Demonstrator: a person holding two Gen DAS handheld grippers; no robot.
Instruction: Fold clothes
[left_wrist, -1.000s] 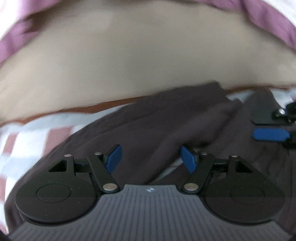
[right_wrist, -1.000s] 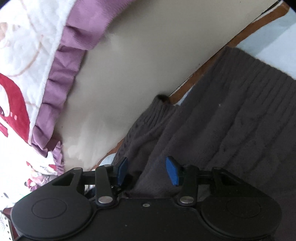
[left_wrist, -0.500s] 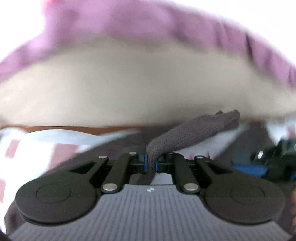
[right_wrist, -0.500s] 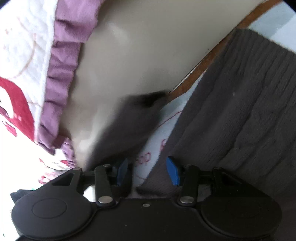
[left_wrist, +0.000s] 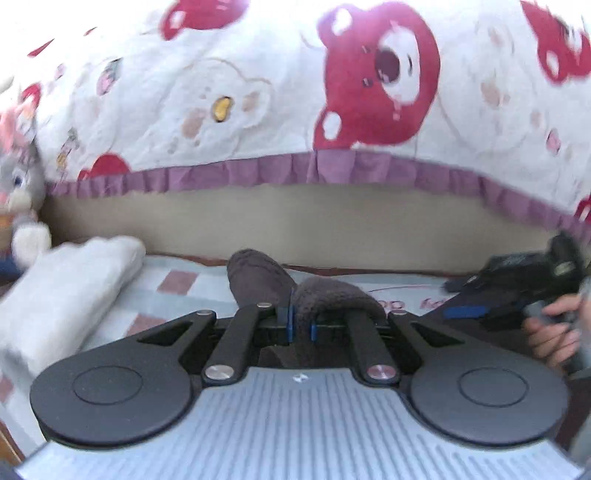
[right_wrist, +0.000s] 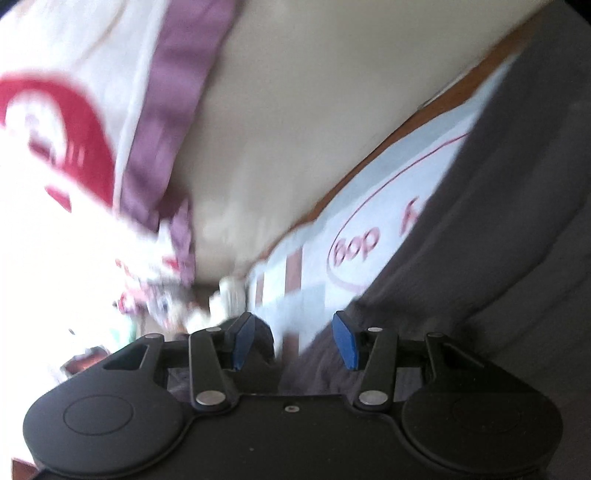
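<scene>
Your left tool (left_wrist: 299, 325) is clenched on a thick roll of the dark knitted sweater (left_wrist: 332, 295), which humps up over its blue pads and drapes down behind them; your right tool (right_wrist: 293, 339) stands released, jaws wide, with nothing pressed between the pads. The rest of the sweater lies on the bed sheet (right_wrist: 314, 254) to the right of that tool, its edge just reaching the right pad. The bite looks bulky and shallow, so a quick pull could let the knit slide out, or drag the whole garment askew since nothing pins its body. How much cloth sits between the left pads is hidden by the bunched knit. The right view is smeared, so the dark lump beside its left pad is unclear, and the sweater's far end is cut off. Beyond the sweater, the folded white cloth (left_wrist: 70, 280) and bear-print quilt (left_wrist: 258, 92) are blurred.
</scene>
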